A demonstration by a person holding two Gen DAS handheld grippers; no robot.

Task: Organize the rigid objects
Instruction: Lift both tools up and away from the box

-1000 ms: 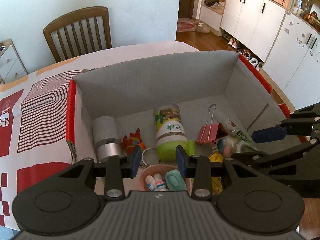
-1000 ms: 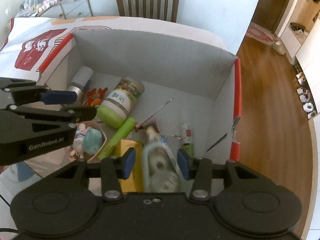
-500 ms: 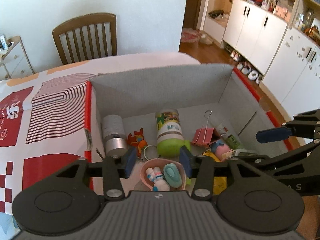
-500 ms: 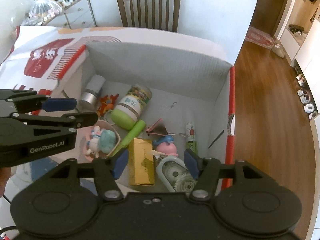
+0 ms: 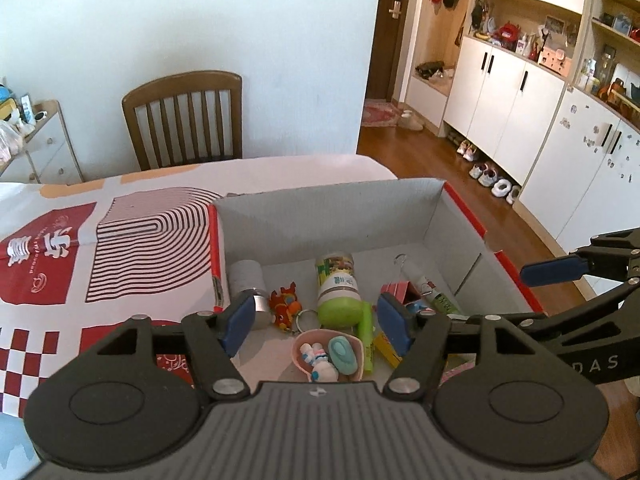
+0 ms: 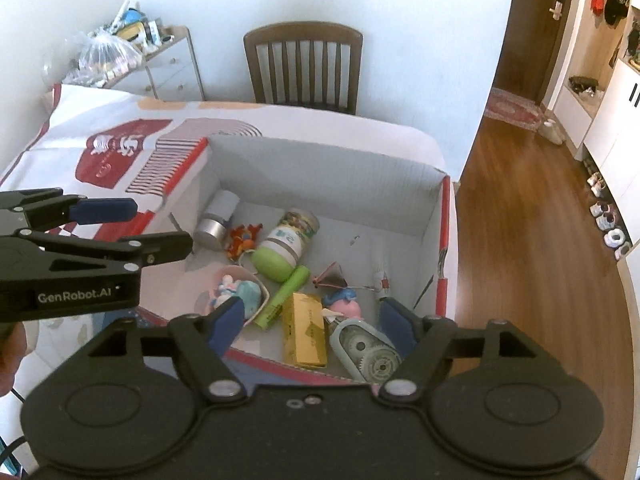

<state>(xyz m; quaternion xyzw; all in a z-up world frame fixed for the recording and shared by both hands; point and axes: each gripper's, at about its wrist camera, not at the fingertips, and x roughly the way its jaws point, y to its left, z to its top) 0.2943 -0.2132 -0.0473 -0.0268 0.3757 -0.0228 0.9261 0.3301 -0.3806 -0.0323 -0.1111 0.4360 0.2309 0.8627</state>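
Two hand-held claws hung above an open cardboard box (image 5: 332,216) with red-edged walls, which stood on a surface (image 5: 120,248) covered by a red-and-white patterned cloth. The left claw (image 5: 316,326) had just been opening, its blue pads (image 5: 239,318) parted and nothing between them; the right claw (image 6: 316,322) had likewise been widening and held nothing.

Inside the box, a bottle with a green cap (image 6: 286,246) lay on its side near the middle. A silver-grey cylinder (image 6: 218,220) lay in the far left corner, and a small orange-red figure (image 6: 242,236) sat between it and the bottle. A pink bowl (image 5: 328,354) by the near wall held a white toy figure and a teal oval piece. A green marker (image 6: 284,296) lay slantwise beside the bowl, touching a yellow carton (image 6: 304,330) that lay flat beside it. A pink binder clip (image 6: 332,278), a pink-and-blue toy (image 6: 344,306) and a clear-cased tape dispenser with visible gears (image 6: 370,354) crowded the near right part, with a small tube (image 6: 382,280) close to the right wall.

A wooden chair (image 6: 304,68) stood at the surface's far side against a pale wall.
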